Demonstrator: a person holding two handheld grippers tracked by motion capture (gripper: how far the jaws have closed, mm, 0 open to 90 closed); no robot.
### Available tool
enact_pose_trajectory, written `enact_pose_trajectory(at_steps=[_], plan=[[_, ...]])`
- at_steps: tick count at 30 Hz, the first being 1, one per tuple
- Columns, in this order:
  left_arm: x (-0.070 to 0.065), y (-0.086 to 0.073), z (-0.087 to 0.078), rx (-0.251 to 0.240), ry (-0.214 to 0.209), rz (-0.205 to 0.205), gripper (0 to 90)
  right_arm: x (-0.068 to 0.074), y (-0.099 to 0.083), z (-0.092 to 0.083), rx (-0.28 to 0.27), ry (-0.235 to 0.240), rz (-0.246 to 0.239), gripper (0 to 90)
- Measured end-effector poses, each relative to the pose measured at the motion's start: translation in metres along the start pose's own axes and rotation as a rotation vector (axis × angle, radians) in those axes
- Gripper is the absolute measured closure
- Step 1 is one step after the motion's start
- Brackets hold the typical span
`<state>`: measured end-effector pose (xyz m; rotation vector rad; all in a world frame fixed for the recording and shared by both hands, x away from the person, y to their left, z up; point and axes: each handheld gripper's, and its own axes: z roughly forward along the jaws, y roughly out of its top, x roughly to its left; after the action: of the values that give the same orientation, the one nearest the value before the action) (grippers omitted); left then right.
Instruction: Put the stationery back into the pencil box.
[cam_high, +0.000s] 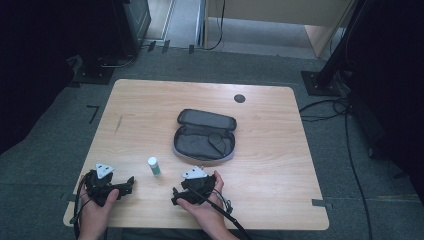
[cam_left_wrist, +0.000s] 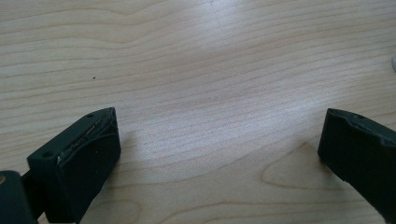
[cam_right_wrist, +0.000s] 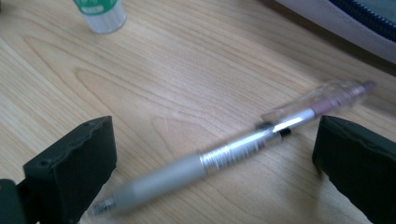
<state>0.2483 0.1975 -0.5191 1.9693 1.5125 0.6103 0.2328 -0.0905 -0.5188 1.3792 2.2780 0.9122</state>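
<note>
A clear pen (cam_right_wrist: 233, 148) with a grey grip lies slantwise on the wooden table (cam_high: 270, 165), between the jaws of my right gripper (cam_right_wrist: 218, 128). The jaws stand open, one on each side of the pen, and neither touches it. In the high view the right gripper (cam_high: 196, 186) sits near the table's front edge, just in front of an open dark pencil case (cam_high: 205, 135). My left gripper (cam_high: 119, 186) rests at the front left. It is open, with bare wood between its fingers (cam_left_wrist: 88, 154).
A small white glue stick (cam_high: 154, 166) with a green label stands upright between the two grippers; it also appears as the glue stick (cam_right_wrist: 100, 11) at the top left. A black round grommet (cam_high: 239, 98) sits near the table's far edge. Cables lie on the floor at the right.
</note>
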Motion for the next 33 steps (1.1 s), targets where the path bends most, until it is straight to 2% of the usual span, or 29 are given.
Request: enact_pose_trajectory(at_steps=[1, 2, 5, 6, 7, 8, 9, 12, 16, 17, 20, 25, 28, 29, 30, 33], plan=[[0.000, 0.000, 0.000, 0.000, 0.000, 0.000, 0.0, 0.000, 0.000, 0.000, 0.000, 0.000, 0.000, 0.5], [0.000, 0.000, 0.000, 0.000, 0.000, 0.000, 0.0, 0.002, -0.002, -0.001, 0.000, -0.011, -0.022, 3.0], [0.000, 0.000, 0.000, 0.000, 0.000, 0.000, 0.0, 0.001, -0.003, -0.004, -0.003, -0.010, -0.030, 6.4], [0.000, 0.000, 0.000, 0.000, 0.000, 0.000, 0.0, 0.000, -0.005, -0.007, -0.010, 0.003, -0.041, 13.6], [0.000, 0.000, 0.000, 0.000, 0.000, 0.000, 0.0, 0.000, -0.005, -0.007, -0.010, 0.003, -0.041, 13.6], [0.000, 0.000, 0.000, 0.000, 0.000, 0.000, 0.0, -0.002, -0.006, -0.009, -0.016, 0.010, -0.050, 18.9], [0.000, 0.000, 0.000, 0.000, 0.000, 0.000, 0.0, -0.006, -0.008, -0.013, -0.027, 0.018, -0.055, 29.7], [0.000, 0.000, 0.000, 0.000, 0.000, 0.000, 0.0, -0.012, -0.012, -0.018, -0.031, 0.028, -0.061, 40.1], [0.000, 0.000, 0.000, -0.001, 0.000, -0.001, 0.0, -0.017, -0.015, -0.023, -0.028, 0.040, -0.083, 47.5], [0.000, 0.000, 0.000, -0.001, 0.000, -0.001, 0.0, -0.021, -0.018, -0.026, -0.037, 0.049, -0.093, 55.2], [0.000, 0.000, 0.000, -0.001, 0.000, -0.001, 0.0, -0.024, -0.021, -0.028, -0.041, 0.056, -0.102, 59.8], [0.000, 0.000, 0.000, -0.001, 0.000, -0.001, 0.0, -0.031, -0.027, -0.035, -0.041, 0.067, -0.150, 72.0], [0.000, 0.000, 0.000, -0.001, 0.000, -0.001, 0.0, -0.036, -0.030, -0.039, -0.036, 0.086, -0.157, 76.7], [0.000, 0.000, 0.000, -0.001, 0.000, -0.001, 0.0, -0.036, -0.030, -0.039, -0.036, 0.086, -0.157, 76.7], [0.000, 0.000, 0.000, -0.001, 0.001, -0.001, 0.0, -0.042, -0.032, -0.041, -0.034, 0.107, -0.171, 78.9], [0.000, 0.000, 0.000, -0.001, 0.000, -0.001, 0.0, -0.048, -0.036, -0.043, -0.050, 0.102, -0.183, 78.1]])
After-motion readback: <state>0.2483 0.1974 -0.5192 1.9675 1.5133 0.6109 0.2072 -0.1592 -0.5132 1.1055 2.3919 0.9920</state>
